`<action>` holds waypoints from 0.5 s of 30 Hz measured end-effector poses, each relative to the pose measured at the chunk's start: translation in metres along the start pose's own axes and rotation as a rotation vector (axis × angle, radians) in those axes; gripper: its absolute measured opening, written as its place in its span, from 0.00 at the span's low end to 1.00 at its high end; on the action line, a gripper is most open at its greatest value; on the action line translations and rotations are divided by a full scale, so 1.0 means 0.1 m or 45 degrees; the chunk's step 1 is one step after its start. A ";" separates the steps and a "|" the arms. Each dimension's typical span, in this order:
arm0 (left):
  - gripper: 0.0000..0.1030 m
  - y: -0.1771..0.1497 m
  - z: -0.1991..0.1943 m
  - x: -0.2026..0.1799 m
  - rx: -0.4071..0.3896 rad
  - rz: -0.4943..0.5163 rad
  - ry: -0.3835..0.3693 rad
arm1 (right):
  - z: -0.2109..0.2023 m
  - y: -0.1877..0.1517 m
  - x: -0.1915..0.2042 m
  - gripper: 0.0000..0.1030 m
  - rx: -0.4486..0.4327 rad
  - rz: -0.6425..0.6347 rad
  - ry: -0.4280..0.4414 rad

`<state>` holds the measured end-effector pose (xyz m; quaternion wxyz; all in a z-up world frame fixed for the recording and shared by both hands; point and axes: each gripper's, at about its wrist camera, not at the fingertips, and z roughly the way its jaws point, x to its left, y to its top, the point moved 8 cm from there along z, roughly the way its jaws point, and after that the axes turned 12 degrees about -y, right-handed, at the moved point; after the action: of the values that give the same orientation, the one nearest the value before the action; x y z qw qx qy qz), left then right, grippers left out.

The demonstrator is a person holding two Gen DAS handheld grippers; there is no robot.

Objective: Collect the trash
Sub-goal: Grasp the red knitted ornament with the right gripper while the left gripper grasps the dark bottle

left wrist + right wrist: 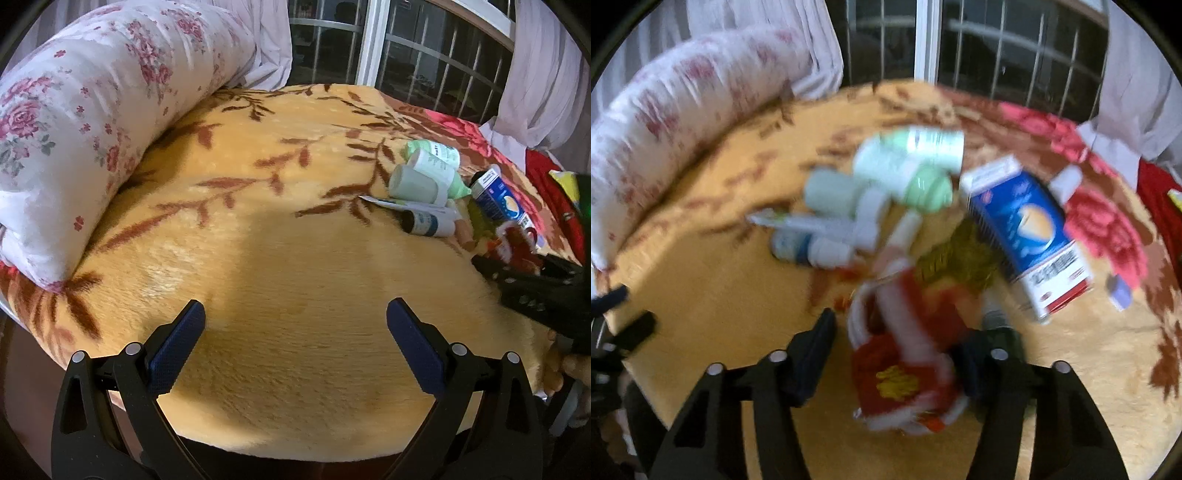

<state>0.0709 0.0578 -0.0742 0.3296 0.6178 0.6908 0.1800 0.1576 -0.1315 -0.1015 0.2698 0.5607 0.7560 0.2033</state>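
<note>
A pile of trash lies on the yellow blanket: pale green and white bottles (424, 173) (894, 173), a small dark-capped bottle (428, 221) (809, 247), a blue and white carton (498, 199) (1027, 229), and a red and white wrapper (513, 243) (908, 354). My left gripper (295, 347) is open and empty above bare blanket, left of the pile. My right gripper (897, 350) is open, its jaws on either side of the red and white wrapper; the view is blurred. The right gripper also shows at the right edge of the left wrist view (535, 288).
A floral bolster pillow (92, 122) (676, 122) lies along the left of the bed. A barred window (406, 48) and white curtains stand behind. Red floral bedding (1100, 218) covers the far right. A small purple piece (1119, 291) lies on it.
</note>
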 end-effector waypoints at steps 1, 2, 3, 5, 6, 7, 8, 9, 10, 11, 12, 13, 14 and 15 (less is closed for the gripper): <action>0.93 0.00 0.00 0.01 0.000 0.003 0.000 | 0.02 -0.01 0.00 0.57 -0.027 0.000 0.007; 0.93 0.00 0.00 0.00 0.002 0.006 -0.003 | 0.01 -0.01 -0.01 0.48 -0.049 0.002 0.012; 0.93 -0.01 0.01 0.00 0.006 0.009 -0.007 | 0.00 -0.02 -0.02 0.33 -0.054 0.006 0.010; 0.93 0.00 0.02 -0.04 0.014 0.025 -0.029 | -0.06 -0.03 -0.05 0.29 -0.063 0.026 0.030; 0.93 0.01 0.02 -0.08 0.015 0.041 -0.041 | -0.11 -0.04 -0.08 0.28 -0.070 0.054 0.057; 0.93 0.01 0.02 -0.12 0.013 0.055 -0.054 | -0.20 -0.06 -0.13 0.28 -0.083 0.099 0.105; 0.93 0.02 0.02 -0.16 0.015 0.070 -0.070 | -0.27 -0.08 -0.18 0.28 -0.090 0.130 0.139; 0.93 0.02 0.01 -0.25 0.018 0.091 -0.103 | -0.35 -0.10 -0.23 0.28 -0.102 0.153 0.158; 0.93 0.03 0.02 -0.32 0.020 0.105 -0.134 | -0.46 -0.14 -0.31 0.28 -0.126 0.177 0.168; 0.93 0.04 0.01 -0.40 0.023 0.120 -0.167 | -0.53 -0.17 -0.37 0.28 -0.146 0.190 0.169; 0.93 0.05 0.02 -0.55 0.032 0.144 -0.216 | -0.65 -0.22 -0.48 0.28 -0.171 0.210 0.157; 0.93 0.06 0.03 -0.65 0.039 0.158 -0.246 | -0.74 -0.28 -0.62 0.28 -0.191 0.232 0.131; 0.93 0.08 0.04 -0.78 0.049 0.173 -0.286 | -0.80 -0.34 -0.73 0.28 -0.202 0.252 0.105; 0.93 0.09 0.06 -0.92 0.058 0.185 -0.323 | -0.86 -0.42 -0.90 0.29 -0.202 0.280 0.070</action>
<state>0.0833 -0.0311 -0.0517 0.3863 0.6914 0.6009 0.1080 0.0921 -0.2298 -0.0446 0.2687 0.6111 0.6787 0.3061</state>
